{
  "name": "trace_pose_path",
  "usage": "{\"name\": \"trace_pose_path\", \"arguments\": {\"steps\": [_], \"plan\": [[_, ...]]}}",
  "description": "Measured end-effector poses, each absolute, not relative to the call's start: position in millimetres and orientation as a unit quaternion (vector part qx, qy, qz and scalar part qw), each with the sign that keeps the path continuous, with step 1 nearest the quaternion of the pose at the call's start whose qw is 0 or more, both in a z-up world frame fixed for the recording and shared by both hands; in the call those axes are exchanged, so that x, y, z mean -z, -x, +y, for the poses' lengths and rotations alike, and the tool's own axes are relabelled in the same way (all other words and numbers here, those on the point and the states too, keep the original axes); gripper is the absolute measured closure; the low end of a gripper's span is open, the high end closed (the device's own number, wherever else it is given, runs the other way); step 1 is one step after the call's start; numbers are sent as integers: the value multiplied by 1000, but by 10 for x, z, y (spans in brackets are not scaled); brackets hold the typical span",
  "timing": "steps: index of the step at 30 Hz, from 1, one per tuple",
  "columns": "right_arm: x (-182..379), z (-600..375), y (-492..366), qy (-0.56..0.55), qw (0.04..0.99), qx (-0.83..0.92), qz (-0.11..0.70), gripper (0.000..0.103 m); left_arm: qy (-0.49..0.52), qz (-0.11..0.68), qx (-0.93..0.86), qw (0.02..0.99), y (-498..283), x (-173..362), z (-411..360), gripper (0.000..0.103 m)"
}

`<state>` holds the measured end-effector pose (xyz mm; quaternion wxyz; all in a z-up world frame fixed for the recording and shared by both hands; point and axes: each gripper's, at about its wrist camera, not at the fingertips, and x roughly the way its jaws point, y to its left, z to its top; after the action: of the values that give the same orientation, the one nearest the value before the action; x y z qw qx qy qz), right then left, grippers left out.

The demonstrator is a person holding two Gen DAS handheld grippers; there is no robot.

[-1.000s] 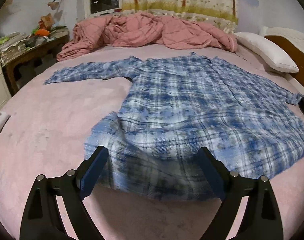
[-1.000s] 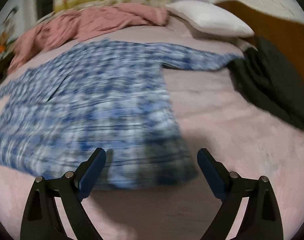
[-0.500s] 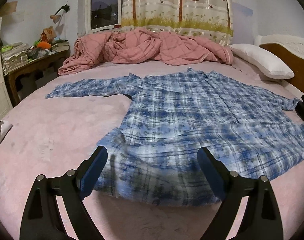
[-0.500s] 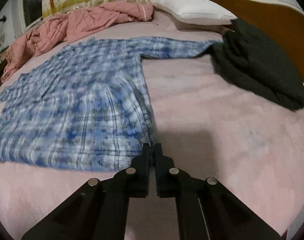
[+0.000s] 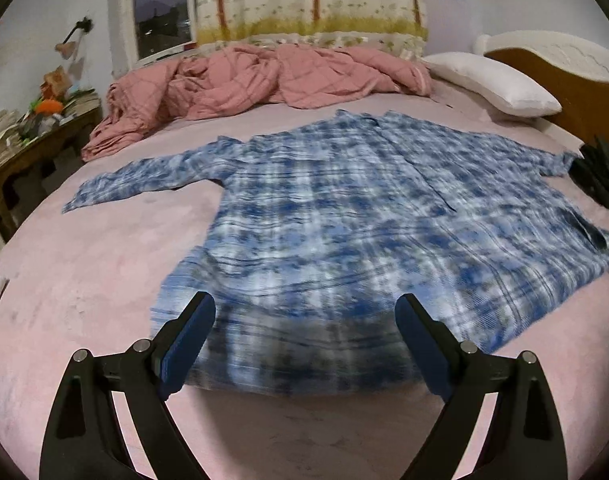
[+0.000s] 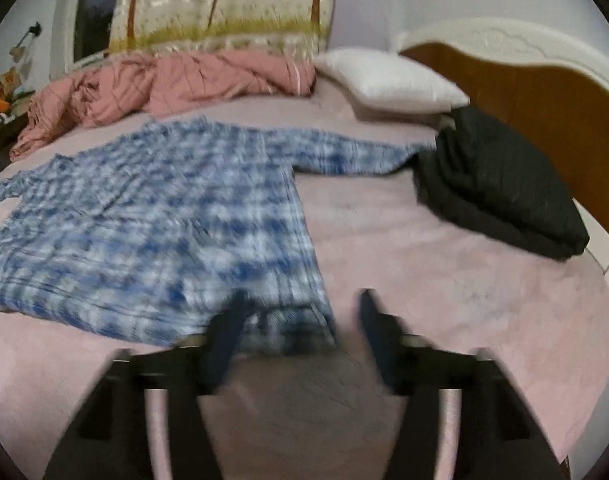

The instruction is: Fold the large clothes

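A blue and white plaid shirt (image 5: 344, 232) lies spread flat on the pink bed, sleeves out to both sides. It also shows in the right wrist view (image 6: 156, 232). My left gripper (image 5: 304, 320) is open, above the shirt's near hem at its left part. My right gripper (image 6: 300, 312) is open and blurred by motion. It hovers over the shirt's near right hem corner, which lies between the two fingers. Neither gripper holds cloth.
A crumpled pink quilt (image 5: 256, 76) lies at the far side of the bed. A white pillow (image 5: 492, 84) and a wooden headboard (image 6: 544, 96) are at the right. Folded black clothing (image 6: 500, 184) sits by the right sleeve. A cluttered wooden side table (image 5: 28, 136) stands left.
My right gripper, shut at the hem corner half a second ago, has opened and pulled back a little. My left gripper stayed open and shifted slightly over the hem.
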<state>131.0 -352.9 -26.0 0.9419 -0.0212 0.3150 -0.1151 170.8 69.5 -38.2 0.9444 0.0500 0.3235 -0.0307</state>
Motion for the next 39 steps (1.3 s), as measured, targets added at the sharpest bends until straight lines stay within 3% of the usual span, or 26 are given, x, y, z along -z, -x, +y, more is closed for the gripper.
{"name": "trace_pose_path", "arguments": {"steps": [4,9,11,14,16,21,25,28,32,36,37,38,39], "plan": [[221,-3472,-1335,13,947,73,311,36,-62,326,33,943,-1705,424,604,12],[224,-3455,-1387,-74,938,-79,328,40,-63,345,16,936,-1764,463,626,12],[317,-3433,-1579,-126,905,-162,373,83,-75,384,-33,920,-1861,547,705,12],[544,-3569,-1908,-155,882,-109,432,87,-65,411,-67,907,-1909,611,918,12],[559,-3721,-1969,-139,895,-27,423,88,-48,421,-73,903,-1876,638,1041,12],[265,-4062,-1781,-62,927,167,331,89,-20,412,-87,907,-1739,608,1279,12],[205,-4196,-1606,-116,932,124,321,88,8,356,-63,932,-1661,345,1388,13],[183,-3951,-1507,-75,942,76,318,88,26,320,-18,947,-1545,175,1372,13],[270,-3413,-1538,-3,944,31,328,88,0,324,38,945,-1496,167,1132,44],[312,-2991,-1477,13,941,-46,335,87,-36,348,88,932,-1488,286,812,50],[322,-2904,-1450,20,940,-57,336,78,-50,352,99,930,-1471,315,719,50],[334,-2817,-1416,27,939,-69,337,57,-61,354,106,927,-1453,337,646,50],[347,-2753,-1392,32,938,-75,337,43,-70,359,112,924,-1440,367,574,49]]}}
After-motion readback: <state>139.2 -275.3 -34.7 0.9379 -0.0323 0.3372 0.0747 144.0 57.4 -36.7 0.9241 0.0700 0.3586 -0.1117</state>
